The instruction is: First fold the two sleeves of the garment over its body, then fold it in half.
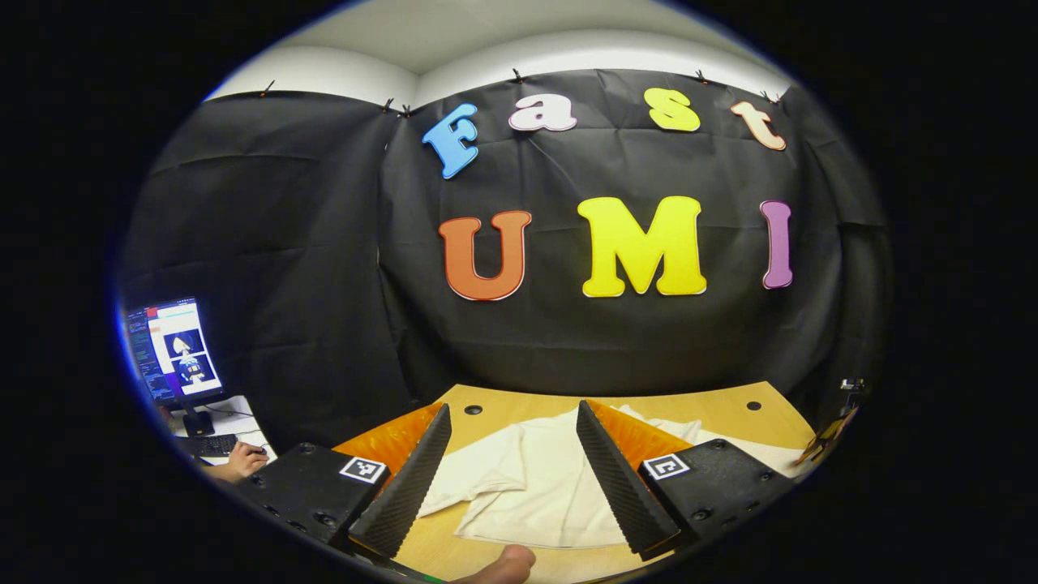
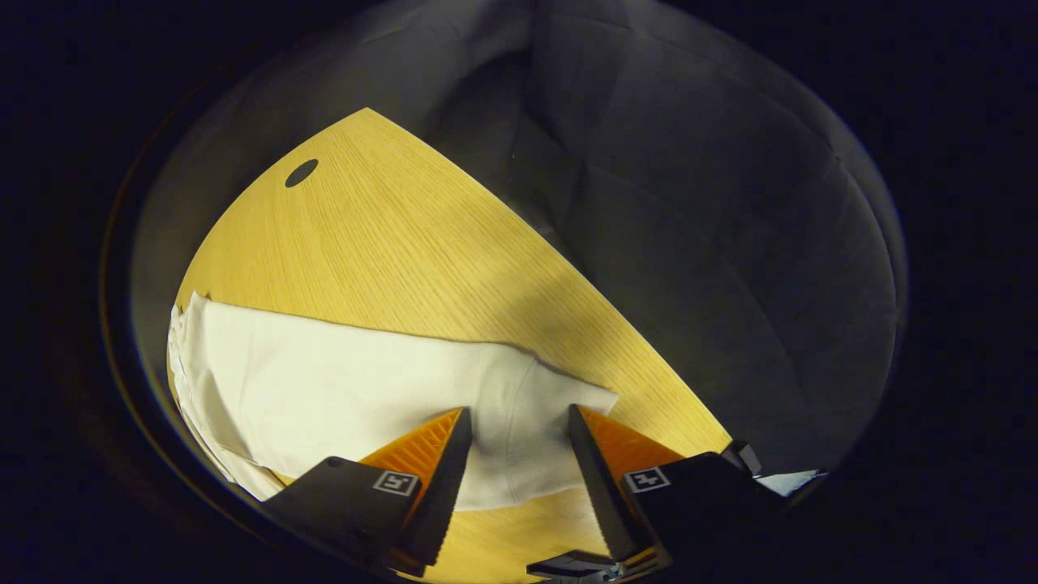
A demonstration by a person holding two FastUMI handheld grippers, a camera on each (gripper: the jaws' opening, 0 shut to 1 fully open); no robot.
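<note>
The cream garment (image 1: 535, 487) lies spread on the wooden bench (image 1: 503, 405), rumpled at its far edge. In the left gripper view one short sleeve (image 1: 470, 478) reaches out toward the left, its cuff lying flat on the wood, and the hem runs along the near side. In the right gripper view the other sleeve (image 2: 543, 430) points toward the bench's right edge, also flat, with the body of the garment stretching away to the left, where its edge bunches into small folds.

The left tool (image 1: 511, 478) hangs above the garment with its fingers spread wide and nothing between them; the cloth shows through the gap. The right tool (image 2: 515, 462) is likewise released, its fingers parted to either side of the sleeve cuff (whether the tips touch the cloth I cannot tell).

A fingertip (image 1: 507, 564) shows at the bottom edge of the left gripper view. The bench has dark round holes (image 1: 473, 410) near its far corners. Off to the left stand a lit monitor (image 1: 174, 349) and a keyboard (image 1: 209, 444) on a separate white desk, with a person's hand (image 1: 243, 461) resting beside the keyboard.
</note>
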